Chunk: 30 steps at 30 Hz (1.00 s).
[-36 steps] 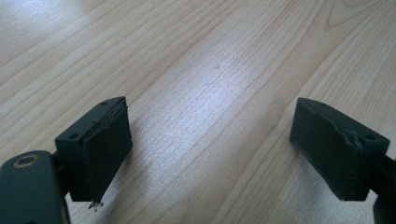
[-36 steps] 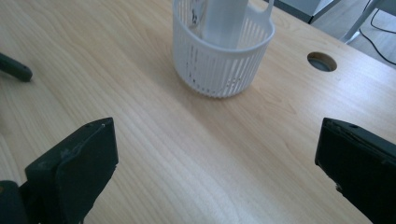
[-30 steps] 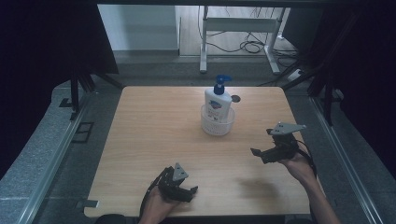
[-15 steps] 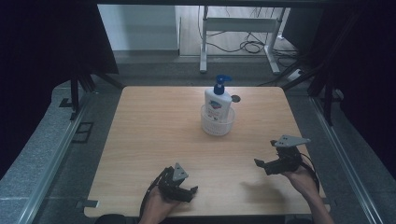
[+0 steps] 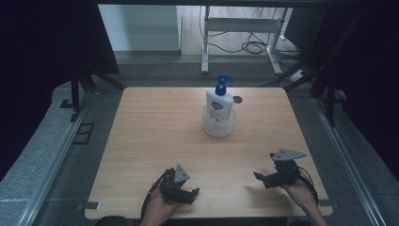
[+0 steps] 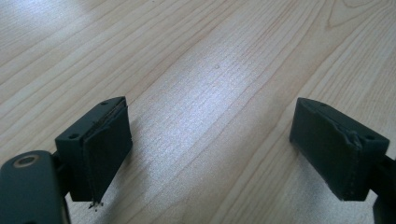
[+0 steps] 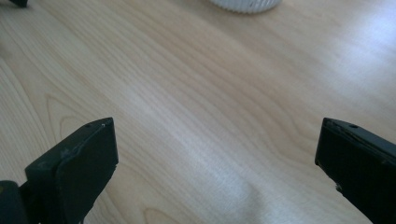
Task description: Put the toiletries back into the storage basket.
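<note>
A: Where does the pump bottle (image 5: 219, 102) stand?

B: Upright inside a clear round cup (image 5: 219, 123), in the far half of the wooden table (image 5: 155, 132), a little right of its middle. The bottle is white with a blue pump head. Just behind it a small dark round spot (image 5: 237, 99) lies on the tabletop; I cannot tell what it is.

A: And the grippers?

B: Both are well apart from the bottle, near the table's near edge. The left gripper (image 5: 188, 192) sits low over the wood at the left, held by a hand (image 5: 157, 209) that comes in from below. The right gripper (image 5: 261, 175) is at the right, its grey plate on top, pointing left, in the right hand (image 5: 296, 190).

A: Jaws?

B: Spread wide on both, with only bare wood between them in each gripper view.

A: Anything cut off?

B: In the right gripper view only the cup's ribbed white base (image 7: 246, 4) shows at the top edge. The bottle's label is too small to read.
</note>
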Available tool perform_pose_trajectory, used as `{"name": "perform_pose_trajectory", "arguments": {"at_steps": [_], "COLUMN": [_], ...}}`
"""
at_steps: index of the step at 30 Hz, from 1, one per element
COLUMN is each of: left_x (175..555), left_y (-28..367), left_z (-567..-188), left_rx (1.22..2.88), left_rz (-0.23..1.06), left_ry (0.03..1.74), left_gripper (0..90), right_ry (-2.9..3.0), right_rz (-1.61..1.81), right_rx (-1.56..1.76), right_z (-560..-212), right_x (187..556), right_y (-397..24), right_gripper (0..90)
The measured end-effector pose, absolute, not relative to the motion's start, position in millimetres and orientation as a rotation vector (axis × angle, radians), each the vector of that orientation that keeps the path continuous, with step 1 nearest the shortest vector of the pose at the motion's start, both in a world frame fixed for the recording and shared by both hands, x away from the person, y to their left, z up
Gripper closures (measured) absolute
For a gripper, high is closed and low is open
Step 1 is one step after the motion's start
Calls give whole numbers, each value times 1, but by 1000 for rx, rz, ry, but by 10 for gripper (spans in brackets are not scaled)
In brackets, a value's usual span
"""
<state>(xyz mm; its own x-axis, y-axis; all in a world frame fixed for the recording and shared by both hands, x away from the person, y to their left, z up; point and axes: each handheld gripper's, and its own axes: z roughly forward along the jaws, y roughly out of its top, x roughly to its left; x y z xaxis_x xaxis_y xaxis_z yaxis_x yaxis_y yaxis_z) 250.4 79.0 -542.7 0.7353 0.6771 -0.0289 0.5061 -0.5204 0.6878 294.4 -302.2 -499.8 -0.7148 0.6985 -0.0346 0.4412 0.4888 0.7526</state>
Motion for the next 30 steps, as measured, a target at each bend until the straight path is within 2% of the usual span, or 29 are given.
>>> {"name": "perform_pose_trajectory", "arguments": {"at_steps": [20, 30], "left_x": [250, 250], "left_y": [79, 79], "left_z": [-543, -543], "left_rx": [2236, 2236], "left_rz": [316, 318], "left_ry": [888, 890], "left_gripper": [122, 121], "right_ry": [2476, 2489], "right_rz": [1000, 1014], "right_rx": [969, 979], "right_z": [-540, -543], "right_x": [285, 286], "right_y": [-296, -296], "right_gripper": [0, 0]}}
